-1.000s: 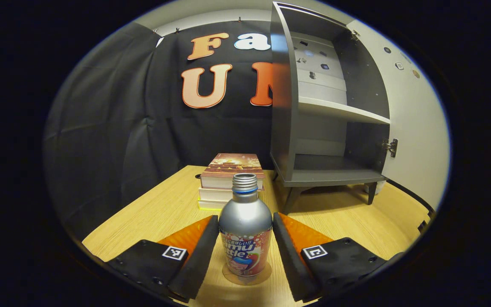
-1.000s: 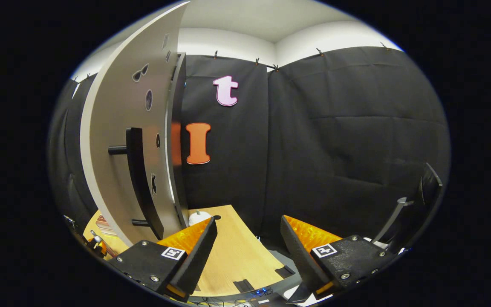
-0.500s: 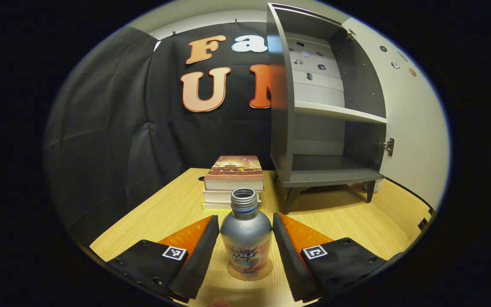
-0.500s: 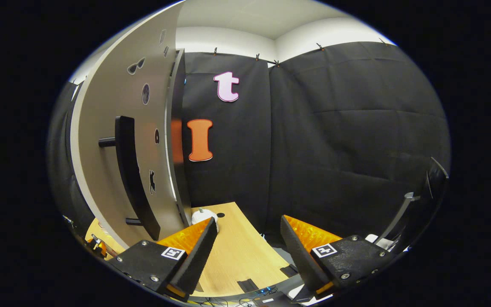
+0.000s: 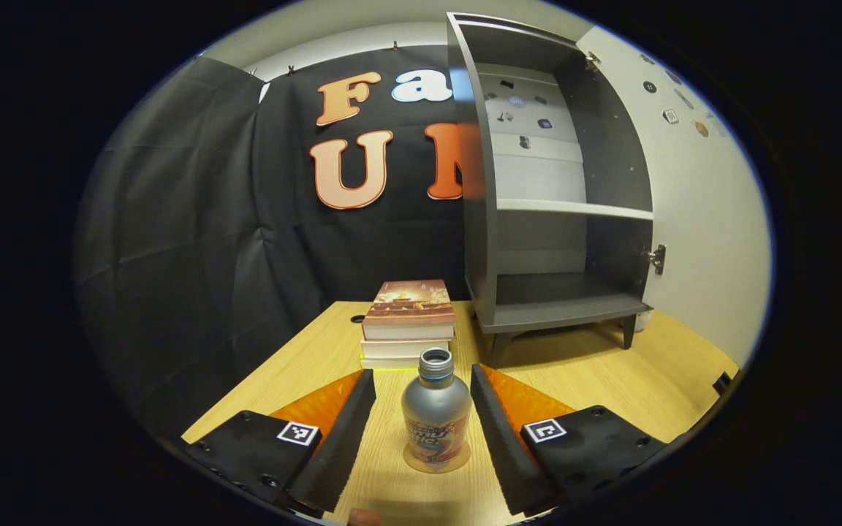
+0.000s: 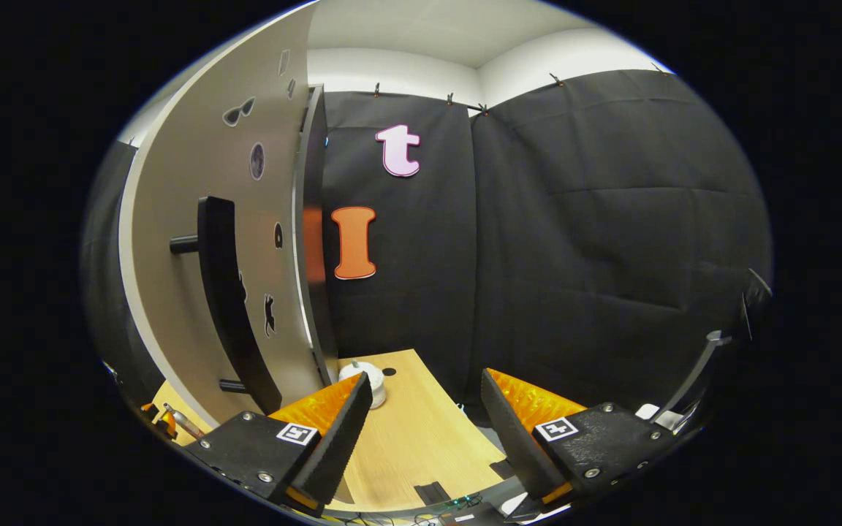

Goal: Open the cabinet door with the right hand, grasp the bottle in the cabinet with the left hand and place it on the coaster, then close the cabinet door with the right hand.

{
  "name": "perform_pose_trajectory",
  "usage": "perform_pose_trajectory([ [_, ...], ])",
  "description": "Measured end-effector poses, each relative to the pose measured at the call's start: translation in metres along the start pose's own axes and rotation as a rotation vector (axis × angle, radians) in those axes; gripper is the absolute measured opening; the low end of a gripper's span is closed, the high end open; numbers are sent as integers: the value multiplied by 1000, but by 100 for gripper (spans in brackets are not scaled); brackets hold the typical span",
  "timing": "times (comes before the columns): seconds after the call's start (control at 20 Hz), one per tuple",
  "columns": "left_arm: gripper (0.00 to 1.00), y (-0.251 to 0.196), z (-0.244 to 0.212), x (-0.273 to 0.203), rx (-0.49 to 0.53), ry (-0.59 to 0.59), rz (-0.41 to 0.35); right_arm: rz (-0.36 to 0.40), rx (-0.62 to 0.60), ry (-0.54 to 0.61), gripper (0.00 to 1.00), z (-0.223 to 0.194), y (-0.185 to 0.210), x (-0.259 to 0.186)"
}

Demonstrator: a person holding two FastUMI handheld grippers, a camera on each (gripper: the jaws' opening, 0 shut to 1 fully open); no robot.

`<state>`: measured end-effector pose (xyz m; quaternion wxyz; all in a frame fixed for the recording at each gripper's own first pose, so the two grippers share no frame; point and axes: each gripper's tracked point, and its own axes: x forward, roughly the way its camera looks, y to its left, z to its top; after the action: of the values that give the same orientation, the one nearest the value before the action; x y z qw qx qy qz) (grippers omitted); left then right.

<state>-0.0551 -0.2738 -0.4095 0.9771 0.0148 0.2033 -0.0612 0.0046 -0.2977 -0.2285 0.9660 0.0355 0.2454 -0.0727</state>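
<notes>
We see the cabinet point(image 5: 538, 219) standing empty on the bench point(image 5: 596, 372), its door point(image 6: 209, 241) swung wide. The door's handle point(image 6: 227, 292), a long upright bar, lies up and left of our right gripper point(image 6: 425, 431), clearly the nearer hand, fingers spread on nothing. The bottle point(image 5: 435, 420) stands upright on the coaster point(image 5: 437, 462), between our left gripper's point(image 5: 421, 431) parted fingers, untouched.

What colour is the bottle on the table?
The bottle is shiny silver with a colourful printed band low down. It shows best in the left gripper view.
</notes>
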Motion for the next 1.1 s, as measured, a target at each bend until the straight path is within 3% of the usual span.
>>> perform_pose_trajectory([
  [0.25, 87, 12, 59, -42, 7, -15, -7, 46, -22, -23, 98, 12, 9, 6],
  [0.4, 95, 25, 111, -62, 14, -49, 4, 90, -33, -21, 98, 15, 22, 10],
  [0.5, 95, 35, 143, -69, 24, -73, 15, 112, -46, -25, 92, 19, 32, 12],
  [0.7, 95, 57, 205, -78, 83, -132, 69, 90, -77, -49, 92, 26, 30, 8],
  [0.75, 95, 60, 217, -86, 94, -144, 79, 84, -80, -48, 97, 25, 31, 6],
  [0.9, 95, 61, 255, -90, 77, -191, 72, 94, -99, -48, 97, 26, 42, 6],
  [1.0, 95, 64, 275, -92, 45, -216, 64, 105, -95, -46, 80, 24, 50, 2],
  [1.05, 94, 67, 282, -93, 27, -224, 58, 123, -83, -41, 96, 22, 59, -1],
  [1.1, 95, 69, 288, -92, 8, -226, 53, 152, -66, -33, 96, 18, 71, -5],
])
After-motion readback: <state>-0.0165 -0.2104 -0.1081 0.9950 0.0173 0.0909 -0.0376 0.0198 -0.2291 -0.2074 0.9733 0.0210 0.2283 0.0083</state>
